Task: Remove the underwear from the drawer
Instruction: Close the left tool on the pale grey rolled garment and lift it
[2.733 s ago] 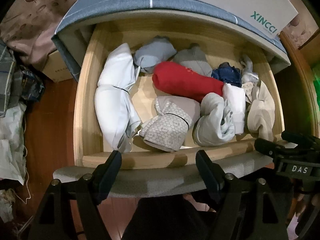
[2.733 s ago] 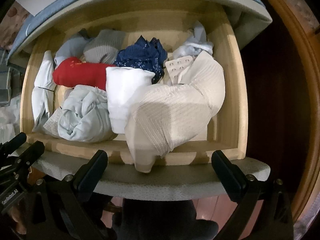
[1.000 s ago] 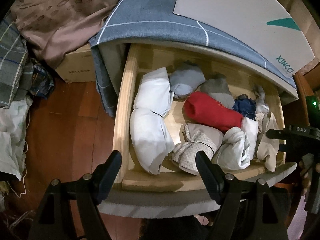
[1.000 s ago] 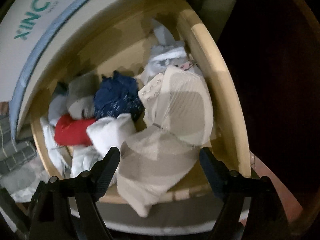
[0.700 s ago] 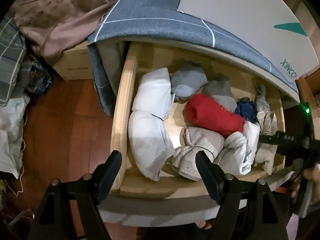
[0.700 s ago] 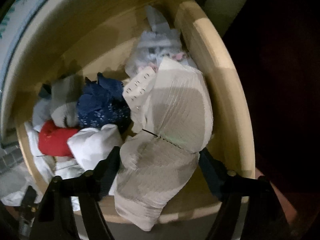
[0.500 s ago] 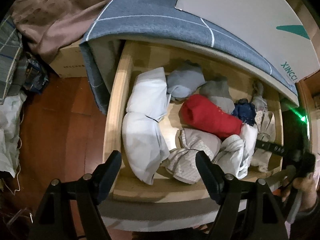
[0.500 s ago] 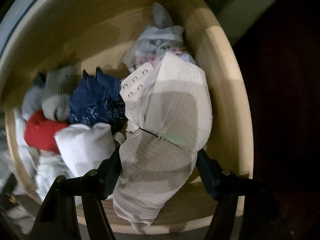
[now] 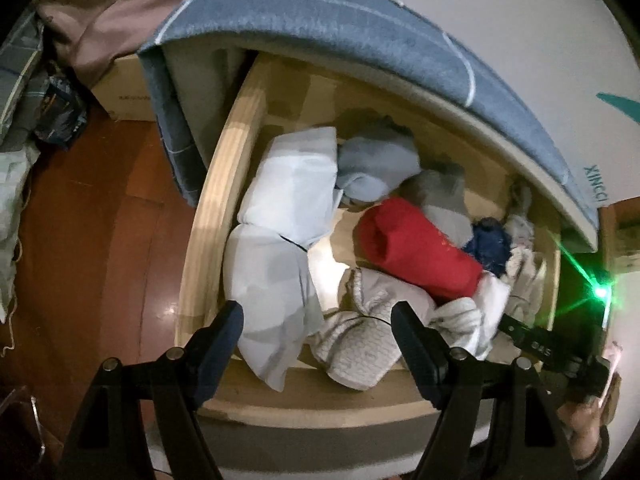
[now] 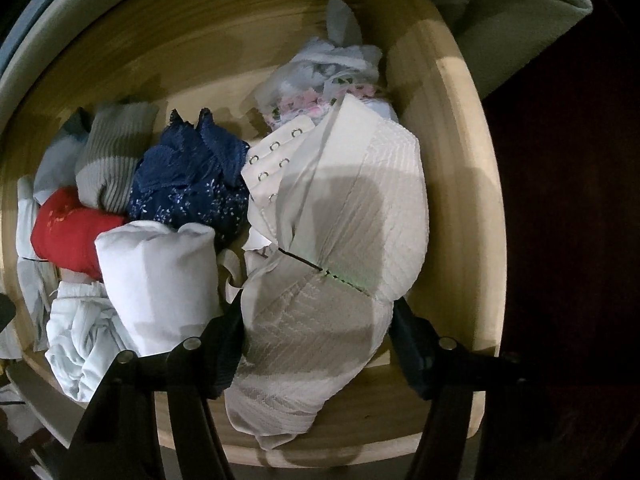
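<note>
The wooden drawer (image 9: 208, 216) stands pulled out, packed with rolled and folded underwear. In the right wrist view a beige ribbed bra (image 10: 344, 216) lies along the drawer's right side. My right gripper (image 10: 316, 340) points straight down over its near cup, and the fingers (image 10: 224, 340) press the cup from both sides as the jaws close in. My left gripper (image 9: 316, 344) hangs open above the drawer's front left, over a white bra (image 9: 280, 240) and a patterned grey one (image 9: 368, 344), holding nothing.
Also in the drawer: a red roll (image 9: 416, 252), navy lace briefs (image 10: 192, 188), a white folded piece (image 10: 156, 268), grey rolls (image 10: 112, 156). A blue-grey checked mattress (image 9: 320, 12) overhangs the back. Dark wooden floor (image 9: 80, 240) and a cardboard box (image 9: 124, 84) lie left. A hand (image 9: 588, 420) grips the right tool.
The right gripper has come down onto the beige bra and its fingers have narrowed until they touch the cup. The left gripper has sunk slightly toward the drawer's front left, still open.
</note>
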`<state>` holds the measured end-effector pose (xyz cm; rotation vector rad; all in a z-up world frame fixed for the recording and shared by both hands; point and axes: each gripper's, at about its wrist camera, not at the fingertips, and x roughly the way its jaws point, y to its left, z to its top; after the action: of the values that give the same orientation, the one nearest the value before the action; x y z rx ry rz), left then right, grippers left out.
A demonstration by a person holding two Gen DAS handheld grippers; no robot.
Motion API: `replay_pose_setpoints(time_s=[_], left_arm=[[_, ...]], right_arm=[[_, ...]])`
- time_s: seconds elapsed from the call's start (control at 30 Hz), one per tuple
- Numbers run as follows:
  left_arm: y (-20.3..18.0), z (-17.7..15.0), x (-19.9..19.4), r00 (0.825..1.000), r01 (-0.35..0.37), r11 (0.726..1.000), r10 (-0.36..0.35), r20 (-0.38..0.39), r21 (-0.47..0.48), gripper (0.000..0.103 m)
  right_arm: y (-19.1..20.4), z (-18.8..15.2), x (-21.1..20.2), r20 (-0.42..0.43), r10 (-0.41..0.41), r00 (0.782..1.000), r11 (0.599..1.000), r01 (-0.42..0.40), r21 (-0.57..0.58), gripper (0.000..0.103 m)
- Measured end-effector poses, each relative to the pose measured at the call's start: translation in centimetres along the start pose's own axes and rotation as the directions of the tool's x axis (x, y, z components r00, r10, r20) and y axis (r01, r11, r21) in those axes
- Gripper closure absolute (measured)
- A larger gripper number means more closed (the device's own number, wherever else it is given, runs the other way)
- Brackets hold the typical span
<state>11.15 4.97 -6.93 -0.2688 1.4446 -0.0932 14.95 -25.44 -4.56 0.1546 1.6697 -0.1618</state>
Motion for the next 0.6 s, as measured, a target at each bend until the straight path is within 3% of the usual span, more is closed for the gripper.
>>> replay_pose_setpoints(time_s=[0.13, 0.47, 0.53, 0.6], left_arm=[[-0.1, -0.1, 1.0, 0.997, -0.075, 0.997, 0.075, -0.001, -0.010, 0.025], [-0.4, 0.8, 3.6, 0.992, -0.113, 0.993, 0.112, -0.050, -0.034, 0.026], [-0.4, 1.0, 3.8, 0.993, -0.102, 0.994, 0.100, -0.055, -0.038, 0.032], [-0.5, 1.2, 4.1, 0.993, -0.102, 0.994, 0.100, -0.061, -0.036, 0.051]], right_arm=[[0.5, 0.0, 0.1, -0.005, -0.003, 1.000, 1.000, 0.003, -0.011, 0.037], [1.8, -0.3, 0.5, -0.010, -0.002, 1.000, 1.000, 0.002, -0.025, 0.034], [2.1, -0.4, 0.6, -0.013, -0.003, 1.000, 1.000, 0.003, -0.029, 0.034], [2.2, -0.4, 0.8, -0.003, 0.000, 1.000, 0.999, -0.001, -0.036, 0.033]])
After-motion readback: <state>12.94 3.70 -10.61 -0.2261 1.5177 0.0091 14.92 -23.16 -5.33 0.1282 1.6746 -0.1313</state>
